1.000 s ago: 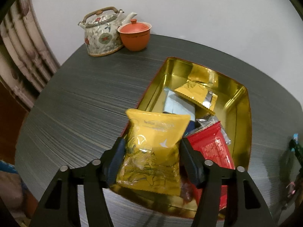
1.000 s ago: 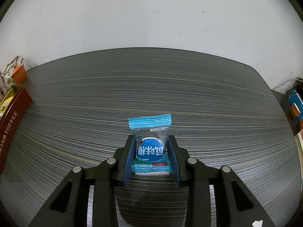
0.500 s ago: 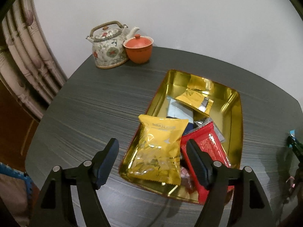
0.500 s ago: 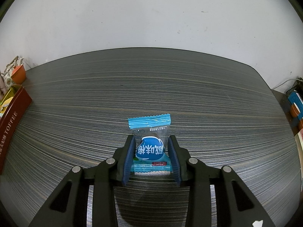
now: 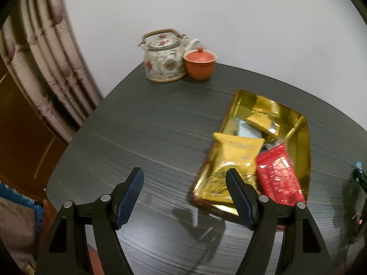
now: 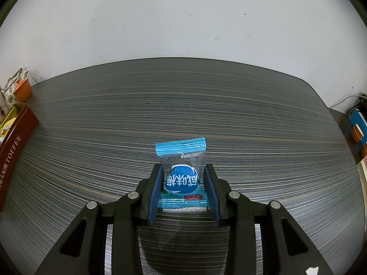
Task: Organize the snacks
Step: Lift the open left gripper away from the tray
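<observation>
A gold tin [image 5: 300, 123] sits on the dark table and holds several snack packs, among them a large yellow pack [image 5: 234, 153] at its near left and a red pack [image 5: 279, 176] beside it. My left gripper [image 5: 184, 178] is open and empty, held above the table to the left of the tin. In the right wrist view a blue candy pack [image 6: 182, 174] lies on the table between the fingers of my right gripper [image 6: 183, 178], whose pads stand close on both sides of it. The tin's red side [image 6: 13, 146], lettered TOFFEE, shows at the far left.
A flowered teapot [image 5: 164, 57] and an orange lidded cup [image 5: 200, 63] stand at the table's far corner by the wall. A curtain [image 5: 43, 64] hangs left of the table. Boxes [image 6: 357, 128] sit off the table's right edge.
My left gripper let go of the yellow pack, which now lies in the tin, then opened wide and drew back to the left. The right gripper stayed around the blue pack.
</observation>
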